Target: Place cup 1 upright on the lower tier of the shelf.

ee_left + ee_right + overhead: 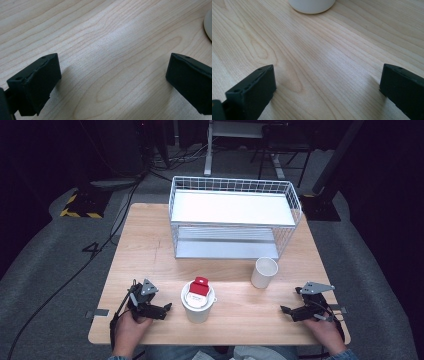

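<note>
On the wooden table [150, 255] stands a white cup [198, 303] near the front middle, with a red-and-white packet [200, 287] sticking out of its top. A second, empty white cup [263, 272] stands to its right and farther back. My left gripper [169, 307] rests low at the front left, open, its tips pointing toward the filled cup. My right gripper [283, 310] rests at the front right, also open. In the left gripper view the left gripper [113, 75] has bare wood between its jaws. The right gripper [328, 82] faces a white cup base [312, 5].
A white wire shelf basket [235, 217] with two levels stands at the back of the table. Beyond the table lie grey floor, cables and a yellow-black striped block [80, 205]. A white rounded edge [208, 25] shows at the right of the left gripper view.
</note>
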A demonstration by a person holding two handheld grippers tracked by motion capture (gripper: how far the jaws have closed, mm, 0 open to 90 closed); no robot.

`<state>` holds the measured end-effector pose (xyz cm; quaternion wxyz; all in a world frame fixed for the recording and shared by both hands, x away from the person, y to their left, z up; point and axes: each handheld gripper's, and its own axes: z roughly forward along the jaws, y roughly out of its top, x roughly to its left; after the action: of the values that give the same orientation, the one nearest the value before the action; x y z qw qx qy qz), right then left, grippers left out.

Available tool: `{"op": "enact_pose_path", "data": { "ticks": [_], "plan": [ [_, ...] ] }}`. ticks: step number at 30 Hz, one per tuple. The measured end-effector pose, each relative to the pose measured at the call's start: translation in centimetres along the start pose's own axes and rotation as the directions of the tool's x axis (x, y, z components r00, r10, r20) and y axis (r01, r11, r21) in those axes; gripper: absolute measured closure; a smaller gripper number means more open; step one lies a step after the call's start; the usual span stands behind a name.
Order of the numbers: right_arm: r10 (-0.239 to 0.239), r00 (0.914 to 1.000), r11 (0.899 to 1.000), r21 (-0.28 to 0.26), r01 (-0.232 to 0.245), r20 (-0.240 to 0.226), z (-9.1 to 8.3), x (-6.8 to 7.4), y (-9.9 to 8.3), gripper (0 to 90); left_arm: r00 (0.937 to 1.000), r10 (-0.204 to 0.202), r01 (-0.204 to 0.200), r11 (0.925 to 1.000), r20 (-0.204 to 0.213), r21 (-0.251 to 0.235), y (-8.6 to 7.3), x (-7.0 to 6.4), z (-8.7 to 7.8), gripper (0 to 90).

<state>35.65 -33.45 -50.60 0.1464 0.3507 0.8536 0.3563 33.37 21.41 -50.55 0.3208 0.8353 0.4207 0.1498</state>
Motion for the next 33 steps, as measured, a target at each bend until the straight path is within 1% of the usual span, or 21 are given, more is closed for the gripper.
{"op": "enact_pose_path", "data": {
  "ticks": [4,7,10,11,14,19,24,27,29,31,33],
  "plan": [
    [0.001,1.0000,1.000,-0.002,-0.001,0.000,0.0,0.0,0.0,0.8,1.0000,0.001,-0.001,1.0000,-0.002,0.000,0.0,0.0,0.0,0.4],
    [0.004,1.0000,1.000,0.006,-0.004,-0.002,-0.1,0.0,0.1,0.8,1.0000,0.000,0.000,1.0000,-0.002,0.000,0.0,0.0,0.0,0.4],
    [0.001,1.0000,1.000,-0.009,-0.001,0.000,-0.3,-0.1,0.2,0.8,1.0000,0.000,0.000,1.0000,-0.001,0.000,0.0,0.0,0.0,0.3],
    [0.002,1.0000,1.000,-0.024,-0.002,-0.004,-0.6,-0.2,0.5,0.8,1.0000,0.000,0.000,1.0000,-0.002,0.000,0.0,0.0,0.0,0.4],
    [0.002,1.0000,1.000,-0.031,-0.003,-0.007,-1.0,-0.3,0.8,0.8,1.0000,0.000,0.000,1.0000,-0.001,0.000,0.0,0.0,0.0,0.4],
    [-0.001,0.9999,0.998,-0.059,0.000,-0.015,-1.6,-0.6,1.6,0.8,1.0000,0.000,0.000,1.0000,-0.004,0.002,0.0,0.0,0.0,0.3],
    [-0.009,0.9999,0.998,-0.061,0.008,-0.013,-1.8,-0.6,2.3,0.7,1.0000,0.000,0.000,1.0000,-0.004,0.002,0.0,0.0,0.0,0.3],
    [-0.015,0.9997,0.997,-0.082,0.013,-0.018,-1.9,-0.6,3.0,0.7,1.0000,-0.004,0.004,1.0000,0.001,0.002,0.1,0.0,0.0,0.4],
    [-0.018,0.9997,0.996,-0.087,0.016,-0.019,-1.9,-0.5,3.2,0.7,1.0000,-0.004,0.004,1.0000,0.001,0.002,0.1,0.0,0.0,0.3],
    [-0.025,0.9995,0.994,-0.105,0.022,-0.022,-1.8,-0.4,3.8,0.7,1.0000,-0.004,0.004,1.0000,0.001,0.002,0.1,0.0,0.0,0.3],
    [-0.026,0.9994,0.993,-0.113,0.023,-0.025,-1.8,-0.4,4.0,0.7,1.0000,-0.004,0.004,1.0000,0.001,0.002,0.1,0.0,0.0,0.3]
  ]
}}
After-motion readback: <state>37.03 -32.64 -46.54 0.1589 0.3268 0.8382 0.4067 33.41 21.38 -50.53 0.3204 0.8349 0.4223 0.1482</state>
